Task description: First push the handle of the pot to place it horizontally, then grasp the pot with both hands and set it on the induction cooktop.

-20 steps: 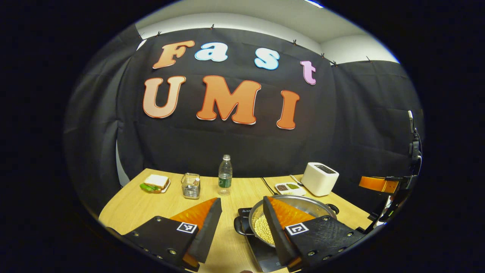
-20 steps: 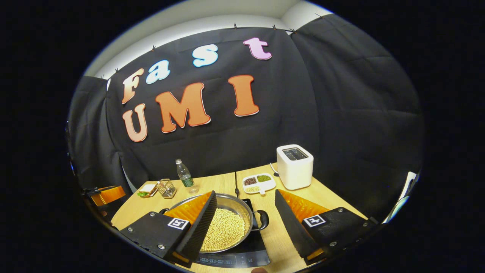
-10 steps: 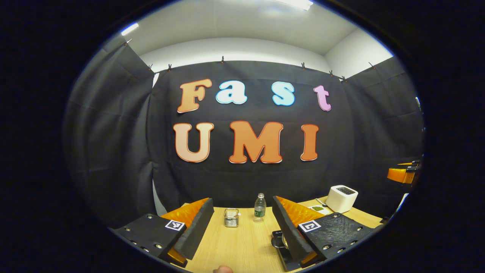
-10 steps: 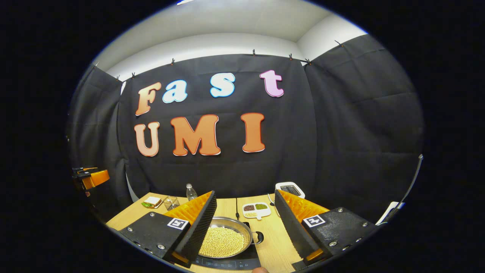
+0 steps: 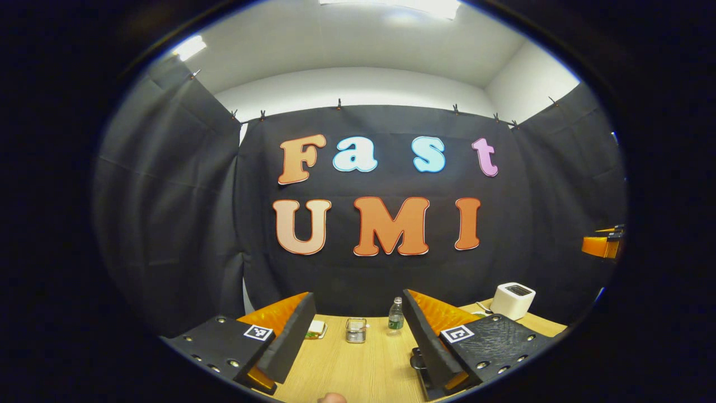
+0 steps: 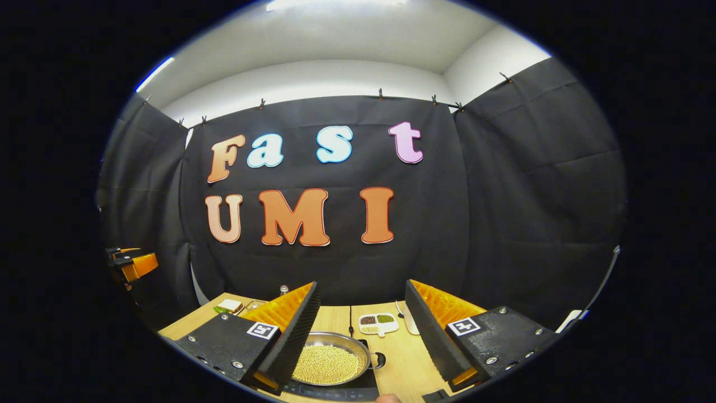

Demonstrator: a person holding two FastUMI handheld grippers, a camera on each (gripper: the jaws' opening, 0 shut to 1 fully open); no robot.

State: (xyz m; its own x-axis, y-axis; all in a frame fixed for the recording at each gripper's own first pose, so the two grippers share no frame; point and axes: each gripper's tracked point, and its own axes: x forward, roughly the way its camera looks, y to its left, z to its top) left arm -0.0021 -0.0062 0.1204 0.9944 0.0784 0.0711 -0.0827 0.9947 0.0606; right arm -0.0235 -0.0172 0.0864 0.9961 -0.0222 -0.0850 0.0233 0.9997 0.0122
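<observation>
On the induction cooktop (image 6: 335, 387) | pot (image 6: 330, 362) sits full of yellow beans (image 6: 325, 365) | left gripper (image 5: 358, 347) and right gripper (image 6: 363, 341) both gape, holding nothing, above the table (image 5: 363, 369)

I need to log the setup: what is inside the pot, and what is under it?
The pot holds yellowish beans, and the black induction cooktop lies beneath it. The right gripper's left finger covers the pot's left side.
</observation>
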